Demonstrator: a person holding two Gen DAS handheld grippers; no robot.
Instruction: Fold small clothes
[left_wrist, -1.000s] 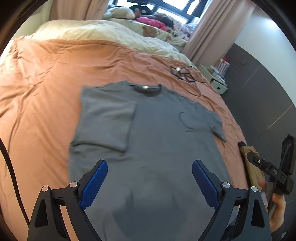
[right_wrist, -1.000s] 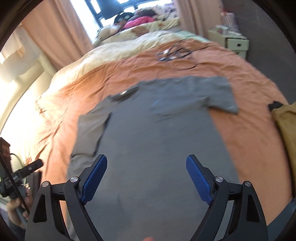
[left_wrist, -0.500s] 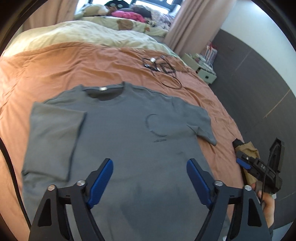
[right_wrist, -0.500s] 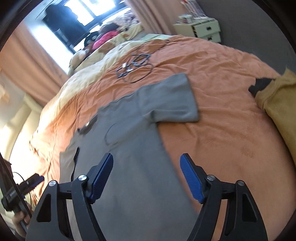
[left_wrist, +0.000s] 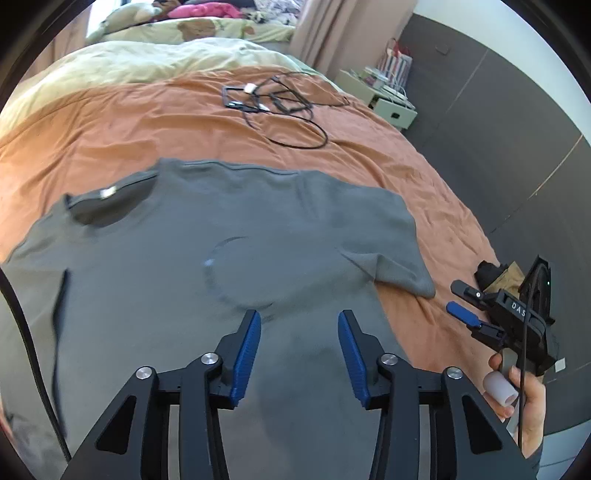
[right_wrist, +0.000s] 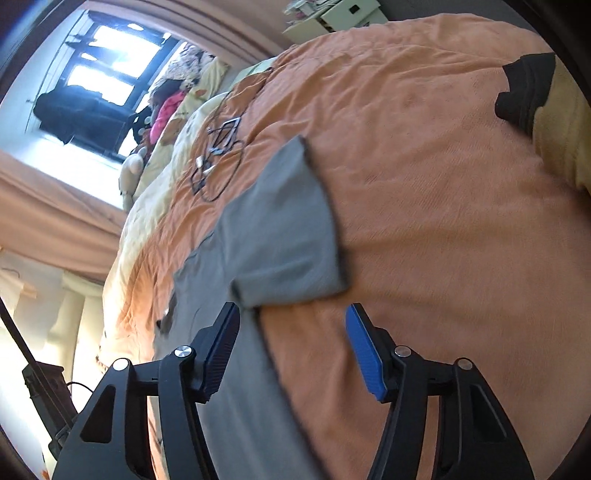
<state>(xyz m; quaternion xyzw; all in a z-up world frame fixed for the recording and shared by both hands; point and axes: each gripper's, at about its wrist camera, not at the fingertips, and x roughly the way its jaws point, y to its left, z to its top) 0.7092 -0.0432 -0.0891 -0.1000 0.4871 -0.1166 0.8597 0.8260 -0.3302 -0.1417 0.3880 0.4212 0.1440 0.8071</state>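
A grey T-shirt (left_wrist: 207, 258) lies flat on the orange bedspread (left_wrist: 129, 122), collar to the upper left. My left gripper (left_wrist: 299, 321) hovers over its chest area, jaws closing, nothing pinched between them. In the right wrist view my right gripper (right_wrist: 291, 317) hangs just below the shirt's right sleeve (right_wrist: 280, 236), by the shirt's side edge. Its jaws are closing too, with no cloth pressed between the pads. The right gripper (left_wrist: 461, 302) also shows at the right of the left wrist view, held by a hand (left_wrist: 524, 406).
A tangle of black cables (left_wrist: 277, 107) lies beyond the collar. A folded mustard garment with black trim (right_wrist: 554, 110) sits at the bed's right edge. Cream bedding (left_wrist: 147, 62), a bedside unit (left_wrist: 388, 99) and a dark wall (left_wrist: 498, 147) lie beyond.
Both grippers have swung toward the shirt's right sleeve side and lowered. Both pairs of jaws have narrowed. The right wrist view has rolled sharply.
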